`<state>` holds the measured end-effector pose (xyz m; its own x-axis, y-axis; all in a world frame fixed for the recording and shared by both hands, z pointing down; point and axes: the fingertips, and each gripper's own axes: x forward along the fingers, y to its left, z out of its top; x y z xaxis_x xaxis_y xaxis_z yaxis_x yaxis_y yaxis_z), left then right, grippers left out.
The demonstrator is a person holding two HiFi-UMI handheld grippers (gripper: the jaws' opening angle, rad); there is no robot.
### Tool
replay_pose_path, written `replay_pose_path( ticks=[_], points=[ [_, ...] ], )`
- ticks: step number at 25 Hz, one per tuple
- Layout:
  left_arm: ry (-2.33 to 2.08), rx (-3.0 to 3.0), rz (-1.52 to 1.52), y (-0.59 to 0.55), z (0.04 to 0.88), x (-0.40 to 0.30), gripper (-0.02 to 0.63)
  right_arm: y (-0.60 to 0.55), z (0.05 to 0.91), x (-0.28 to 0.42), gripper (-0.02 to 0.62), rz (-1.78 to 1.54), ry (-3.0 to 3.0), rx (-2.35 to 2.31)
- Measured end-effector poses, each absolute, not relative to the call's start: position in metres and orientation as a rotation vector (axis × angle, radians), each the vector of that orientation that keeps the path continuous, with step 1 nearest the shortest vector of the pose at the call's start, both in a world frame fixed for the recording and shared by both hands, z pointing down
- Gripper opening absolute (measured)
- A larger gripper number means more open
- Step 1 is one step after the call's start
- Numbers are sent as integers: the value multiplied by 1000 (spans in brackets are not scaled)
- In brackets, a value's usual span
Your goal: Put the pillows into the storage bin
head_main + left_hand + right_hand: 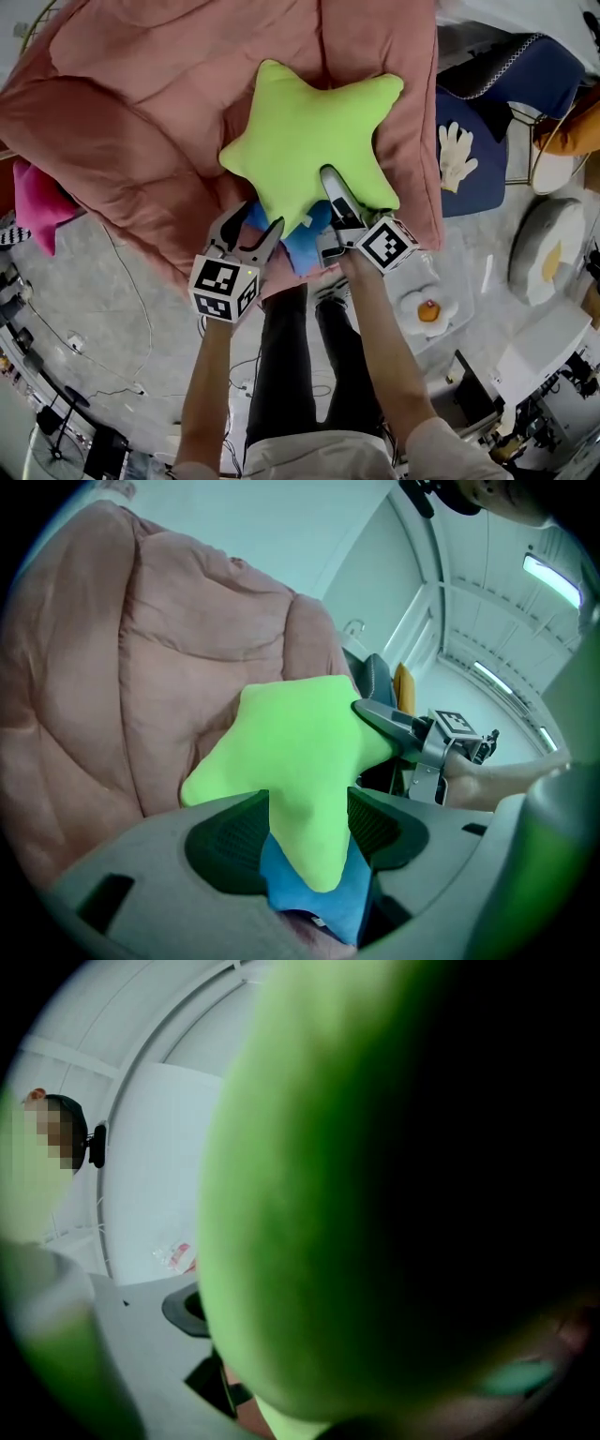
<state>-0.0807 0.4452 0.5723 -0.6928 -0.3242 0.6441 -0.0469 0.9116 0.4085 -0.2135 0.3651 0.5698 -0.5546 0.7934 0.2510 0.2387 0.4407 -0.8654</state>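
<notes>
Pillows are stacked: the green star pillow (309, 131) lies on the pink quilt (141, 112), at twelve o'clock from both grippers, with a blue pillow (302, 251) under its lower point. Left gripper (255, 228) is clenched on that point. Right gripper (333, 211) straddles the five o'clock lobe; whether it bites, I cannot tell. Close it firmly, then lift both hands together, level, so the star doesn't twist free.

We see bright, even light, dark fisheye corners in both gripper views, and a lime-green star-shaped plush pillow (309, 1241) blurring the right one, half shadowed.
</notes>
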Motion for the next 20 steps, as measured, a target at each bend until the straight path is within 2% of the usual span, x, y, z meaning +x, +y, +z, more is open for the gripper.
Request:
replay_pose_path(
  ticks=[20],
  points=[
    [-2305, 525, -380, 347, 539, -37, 259, 244, 528, -138, 451, 1317, -2067, -789]
  ],
)
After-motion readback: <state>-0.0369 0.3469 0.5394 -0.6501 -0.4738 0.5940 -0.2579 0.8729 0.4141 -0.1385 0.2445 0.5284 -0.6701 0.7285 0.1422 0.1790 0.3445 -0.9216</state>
